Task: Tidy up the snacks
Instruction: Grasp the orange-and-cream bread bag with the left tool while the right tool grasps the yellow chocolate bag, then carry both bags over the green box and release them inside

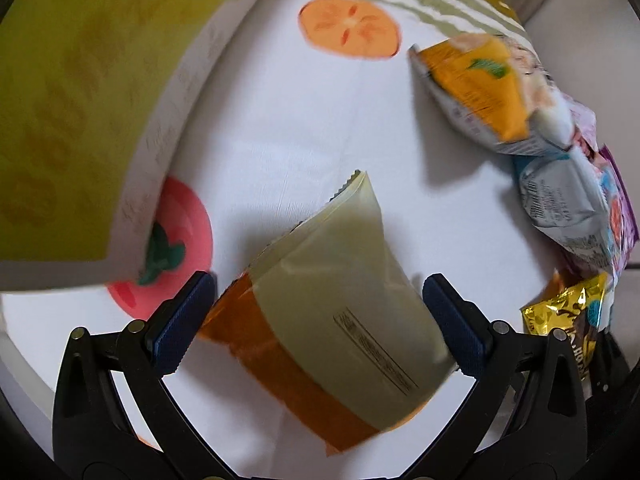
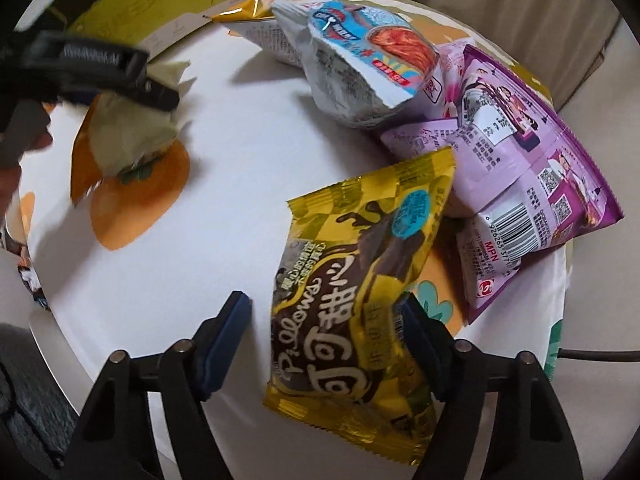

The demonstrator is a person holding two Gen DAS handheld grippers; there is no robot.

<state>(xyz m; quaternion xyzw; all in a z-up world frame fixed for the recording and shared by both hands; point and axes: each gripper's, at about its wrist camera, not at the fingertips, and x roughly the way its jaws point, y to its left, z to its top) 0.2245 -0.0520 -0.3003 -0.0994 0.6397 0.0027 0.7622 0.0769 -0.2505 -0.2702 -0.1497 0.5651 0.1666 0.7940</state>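
Right tool (image 2: 324, 332) around gold bag (image 2: 360, 300), near right, one pad touching | left tool (image 1: 320, 320) grips pale bag (image 1: 340, 300) | pile (image 2: 400, 92) far right on table (image 2: 240, 120), unsorted

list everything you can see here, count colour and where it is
pale green and orange snack packet: 1, pale green with orange end, between the left gripper's fingers, lifted at one end
gold chocolate pillow packet: 1, gold and brown, between the right gripper's fingers
grey-white packet with blue and red label: 1, far side of the table, leaning on the purple bag
purple snack bag: 1, purple and lilac, right of the gold packet
orange packet: 1, orange and white, at the pile's far end
yellow-green box: 1, yellow-green, left edge of the table
fruit-print tablecloth: 1, white with orange and red fruit, covering the table
left gripper: 1, black with blue pads, around the pale packet
right gripper: 1, black with blue pads, around the gold packet
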